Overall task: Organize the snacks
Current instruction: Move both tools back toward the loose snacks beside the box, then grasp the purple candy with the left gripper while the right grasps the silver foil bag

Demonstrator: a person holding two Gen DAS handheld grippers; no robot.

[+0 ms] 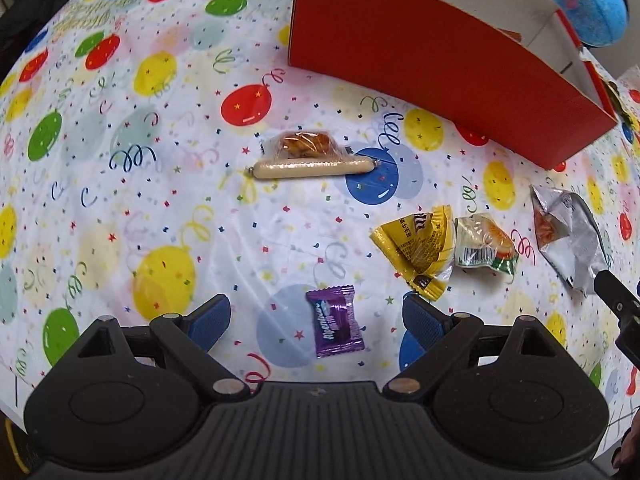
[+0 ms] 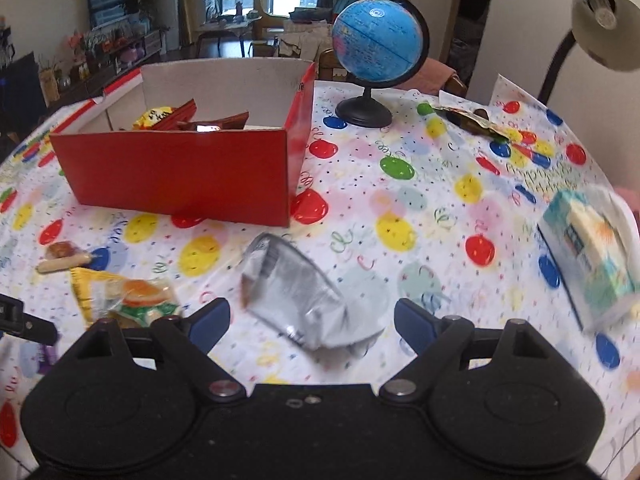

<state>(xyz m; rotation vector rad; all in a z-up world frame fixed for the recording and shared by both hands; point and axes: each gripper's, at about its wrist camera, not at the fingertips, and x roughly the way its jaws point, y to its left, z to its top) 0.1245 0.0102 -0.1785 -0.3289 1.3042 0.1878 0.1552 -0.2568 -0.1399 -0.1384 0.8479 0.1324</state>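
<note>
My left gripper (image 1: 316, 318) is open, its blue pads on either side of a purple candy packet (image 1: 335, 326) on the balloon tablecloth. Ahead lie a sausage stick (image 1: 312, 168) with a cookie pack (image 1: 304, 143) behind it, a yellow packet (image 1: 420, 250), a burger gummy pack (image 1: 486, 246) and a silver bag (image 1: 568, 236). My right gripper (image 2: 312, 320) is open just over the silver bag (image 2: 296, 300). The red box (image 2: 180, 164) holds several snacks; it also shows in the left wrist view (image 1: 424, 68).
A blue globe (image 2: 378, 40) stands behind the box. A tissue pack (image 2: 592, 256) lies at the right. A dark wrapper (image 2: 476, 120) lies at the far right. A lamp (image 2: 600, 20) stands by the table's right edge. My right gripper's finger shows in the left wrist view (image 1: 616, 296).
</note>
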